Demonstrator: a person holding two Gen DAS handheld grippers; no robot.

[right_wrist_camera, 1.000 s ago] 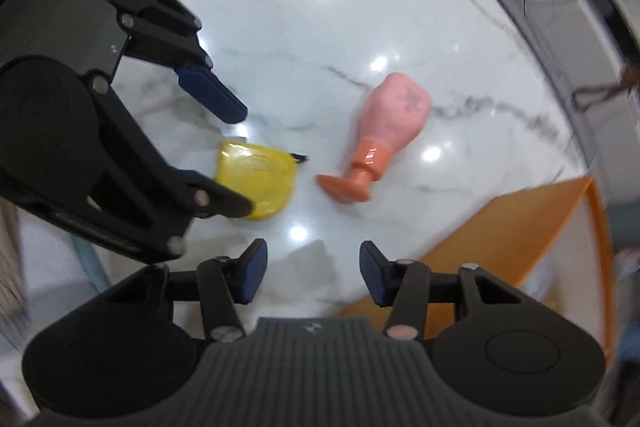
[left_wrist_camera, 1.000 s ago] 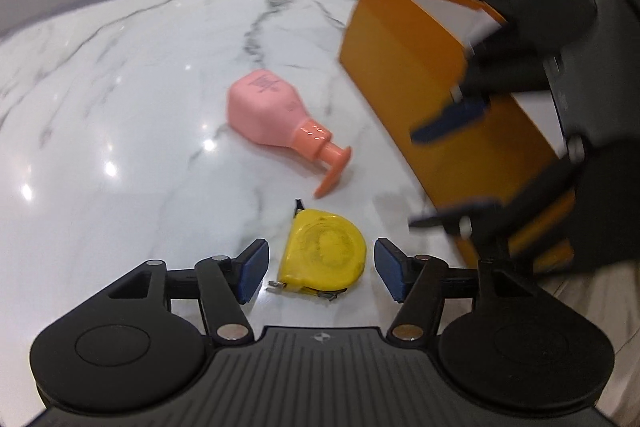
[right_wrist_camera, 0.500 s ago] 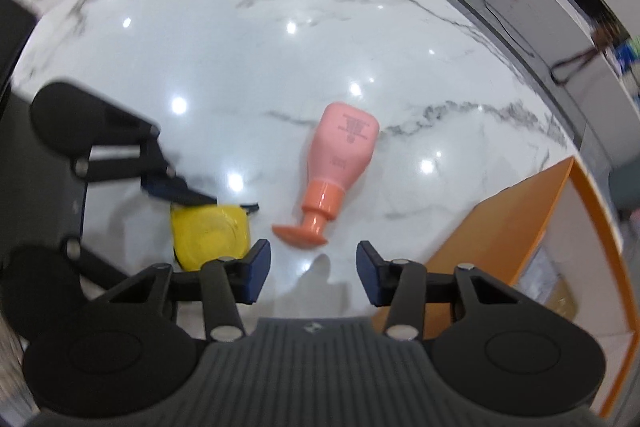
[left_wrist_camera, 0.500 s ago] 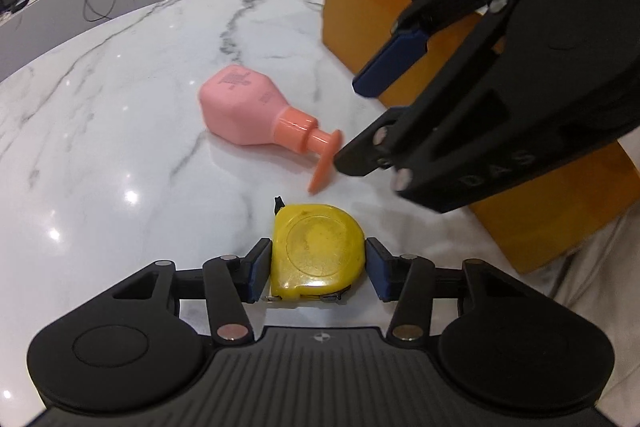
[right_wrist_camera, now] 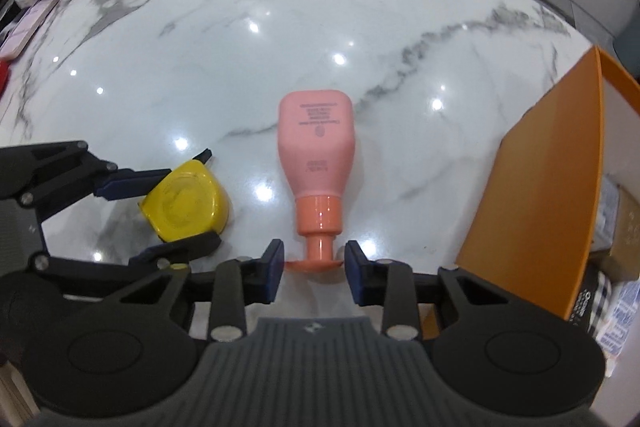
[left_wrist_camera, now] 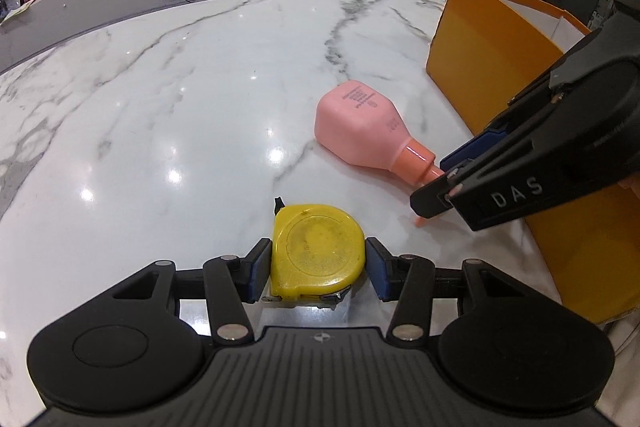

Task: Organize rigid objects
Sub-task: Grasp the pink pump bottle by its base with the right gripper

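Your left gripper [left_wrist_camera: 318, 267] clamps the one yellow tape measure [left_wrist_camera: 318, 251] on the marble table [left_wrist_camera: 180, 87]. Your right gripper [right_wrist_camera: 314, 273], jaws just closing, brackets the pump head of the one pink bottle [right_wrist_camera: 316, 147] lying beside the one orange box [right_wrist_camera: 540, 195]; contact there cannot be told.

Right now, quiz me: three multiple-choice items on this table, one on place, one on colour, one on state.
1. Where is the orange box relative to the bottle in the right wrist view?
A. right of it
B. left of it
C. under it

2. What colour is the tape measure?
A. red
B. yellow
C. green

3. How is the bottle?
A. upright
B. lying on its side
C. inside the box

Key: 1 A, the box stands at the right edge; 2 B, its case is yellow between the left tool's pads; 3 B, it lies flat on the marble, pump head toward the right tool.
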